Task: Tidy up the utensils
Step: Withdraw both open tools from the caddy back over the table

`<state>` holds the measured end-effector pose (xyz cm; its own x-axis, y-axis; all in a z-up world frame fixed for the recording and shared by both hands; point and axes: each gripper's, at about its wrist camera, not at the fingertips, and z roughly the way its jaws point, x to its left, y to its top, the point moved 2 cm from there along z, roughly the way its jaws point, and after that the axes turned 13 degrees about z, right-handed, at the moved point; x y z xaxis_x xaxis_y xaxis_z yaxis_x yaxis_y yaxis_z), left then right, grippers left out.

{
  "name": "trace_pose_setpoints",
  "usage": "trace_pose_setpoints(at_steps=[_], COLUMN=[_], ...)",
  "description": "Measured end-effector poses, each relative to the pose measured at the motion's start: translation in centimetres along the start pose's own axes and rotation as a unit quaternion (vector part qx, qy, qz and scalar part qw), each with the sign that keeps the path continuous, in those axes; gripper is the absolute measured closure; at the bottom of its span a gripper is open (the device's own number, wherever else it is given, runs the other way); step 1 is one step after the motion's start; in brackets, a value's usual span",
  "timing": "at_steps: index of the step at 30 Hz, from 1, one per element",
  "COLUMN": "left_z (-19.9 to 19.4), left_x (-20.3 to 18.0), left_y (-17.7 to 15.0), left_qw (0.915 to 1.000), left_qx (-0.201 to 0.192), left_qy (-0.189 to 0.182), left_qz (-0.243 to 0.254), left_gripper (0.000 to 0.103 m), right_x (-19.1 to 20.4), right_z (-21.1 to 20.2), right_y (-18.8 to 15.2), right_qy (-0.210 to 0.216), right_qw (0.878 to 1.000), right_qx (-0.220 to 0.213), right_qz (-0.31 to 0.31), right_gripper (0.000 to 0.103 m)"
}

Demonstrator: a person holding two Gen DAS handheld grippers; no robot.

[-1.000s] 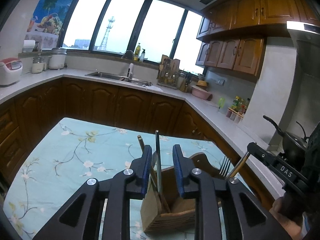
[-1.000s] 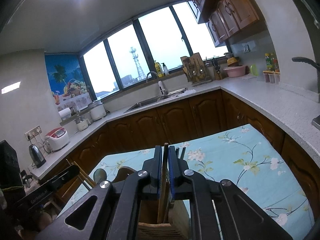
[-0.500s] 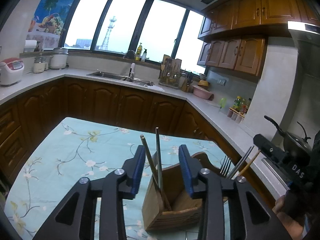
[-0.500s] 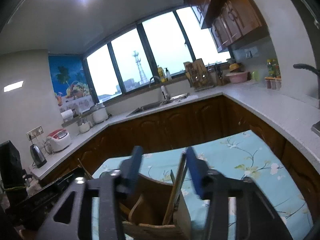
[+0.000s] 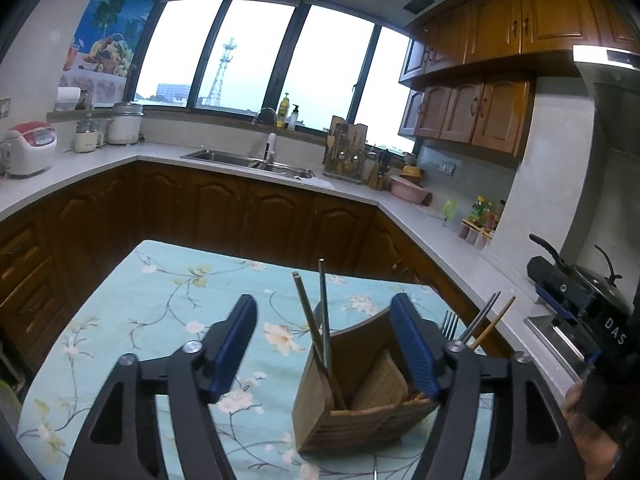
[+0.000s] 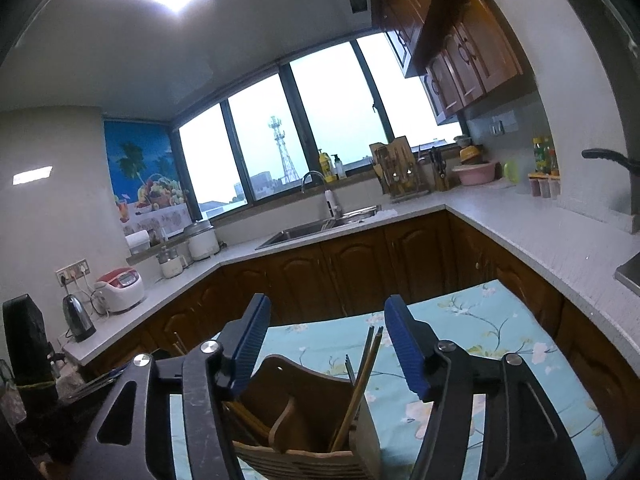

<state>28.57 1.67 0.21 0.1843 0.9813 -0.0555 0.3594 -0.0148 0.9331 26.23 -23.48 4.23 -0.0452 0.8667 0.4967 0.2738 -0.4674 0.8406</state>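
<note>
A wooden utensil holder (image 5: 360, 412) stands on the floral tablecloth (image 5: 160, 320). Two chopsticks (image 5: 316, 320) lean upright in its near-left compartment, between the blue pads of my left gripper (image 5: 324, 344). Its jaws are opening and touch nothing. A fork (image 5: 450, 322) and more sticks rise from the far side. In the right wrist view the same holder (image 6: 304, 412) sits below my right gripper (image 6: 326, 344), whose jaws are also opening. A pair of chopsticks (image 6: 366, 364) and a fork (image 6: 350, 366) stand loose between them, free of the pads.
The other gripper's black body (image 5: 572, 300) hangs just right of the holder, held by a hand. Dark cabinets and a pale counter (image 6: 540, 232) wrap around the table. A sink (image 5: 248, 160), a rice cooker (image 6: 120, 284), a kettle (image 6: 78, 316) and a black pan (image 5: 592, 272) sit on it.
Both grippers have opened wide and let go of their chopsticks, which now stand in the holder. The right gripper has drawn back and up a little.
</note>
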Motion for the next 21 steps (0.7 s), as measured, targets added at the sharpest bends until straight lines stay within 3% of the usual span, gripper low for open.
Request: trace_pose_setpoints(at_steps=[9, 14, 16, 21], left_z=[-1.6, -2.6, -3.1, -4.6], left_x=[0.1, 0.2, 0.3, 0.4], left_y=[-0.5, -0.5, -0.6, -1.4], left_qw=[1.0000, 0.9999, 0.9998, 0.9992], left_qx=[0.007, 0.012, 0.016, 0.033], left_qy=[0.004, 0.001, -0.001, -0.005], left_qz=[-0.002, -0.008, -0.012, -0.020], left_gripper=[0.020, 0.005, 0.001, 0.001], right_x=[-0.1, -0.5, -0.8, -1.2], right_z=[-1.7, -2.4, -2.7, -4.1], right_y=[-0.5, -0.9, -1.1, -2.0], right_qy=[-0.008, -0.010, -0.009, -0.001], right_qw=[1.000, 1.000, 1.000, 1.000], right_qx=[0.000, 0.008, 0.012, 0.021], right_qz=[-0.002, 0.004, 0.007, 0.021], right_gripper=[0.032, 0.025, 0.017, 0.009])
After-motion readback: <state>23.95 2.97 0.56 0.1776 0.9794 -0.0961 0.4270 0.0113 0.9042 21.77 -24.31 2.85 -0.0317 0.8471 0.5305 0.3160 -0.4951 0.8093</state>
